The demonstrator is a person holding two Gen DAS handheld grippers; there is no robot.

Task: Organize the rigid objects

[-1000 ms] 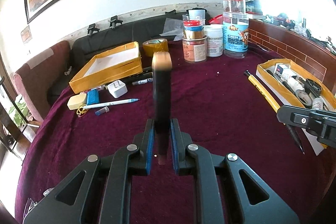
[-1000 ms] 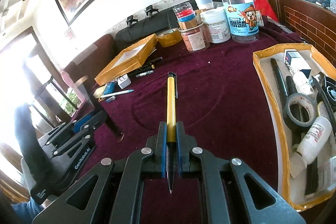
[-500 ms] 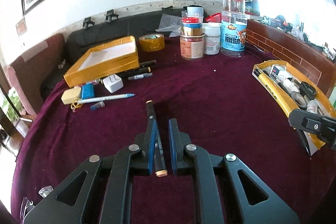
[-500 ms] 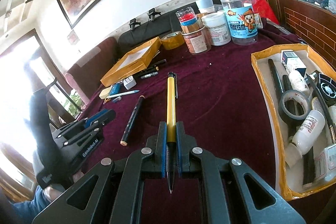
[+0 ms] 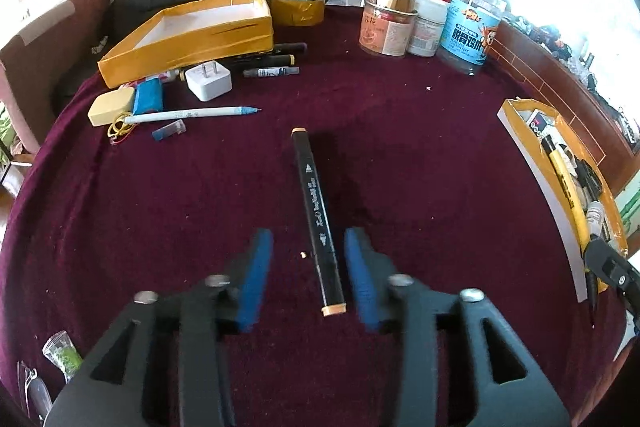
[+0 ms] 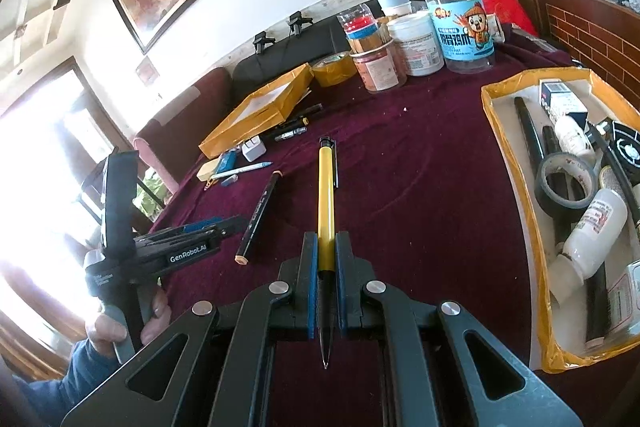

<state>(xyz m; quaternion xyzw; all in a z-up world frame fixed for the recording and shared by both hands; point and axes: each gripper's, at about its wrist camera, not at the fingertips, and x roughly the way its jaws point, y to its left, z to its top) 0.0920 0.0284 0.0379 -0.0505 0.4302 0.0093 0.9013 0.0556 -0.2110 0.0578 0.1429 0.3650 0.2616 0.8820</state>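
A black marker (image 5: 317, 215) with tan end caps lies flat on the maroon tablecloth; it also shows in the right wrist view (image 6: 259, 214). My left gripper (image 5: 309, 239) is open, its blue pads on either side of the marker's near half without touching it. My right gripper (image 6: 326, 243) is shut on a yellow pen (image 6: 326, 199) with a black tip, held above the cloth left of the yellow-edged tray (image 6: 505, 147) that holds tape, bottles and markers. The left gripper (image 6: 224, 223) shows at left in the right wrist view.
An empty yellow box (image 5: 192, 35), a white charger (image 5: 208, 81), a white-blue pen (image 5: 192, 114), an eraser (image 5: 111, 103) and dark markers (image 5: 272, 61) lie at the far left. Jars (image 5: 472, 27) and a tape roll (image 5: 298, 9) stand at the back. A brick ledge (image 6: 592, 31) runs along the right.
My left gripper lowered the black marker onto the cloth, opened and let it go. The right gripper stays shut on the yellow pen and has hardly moved.
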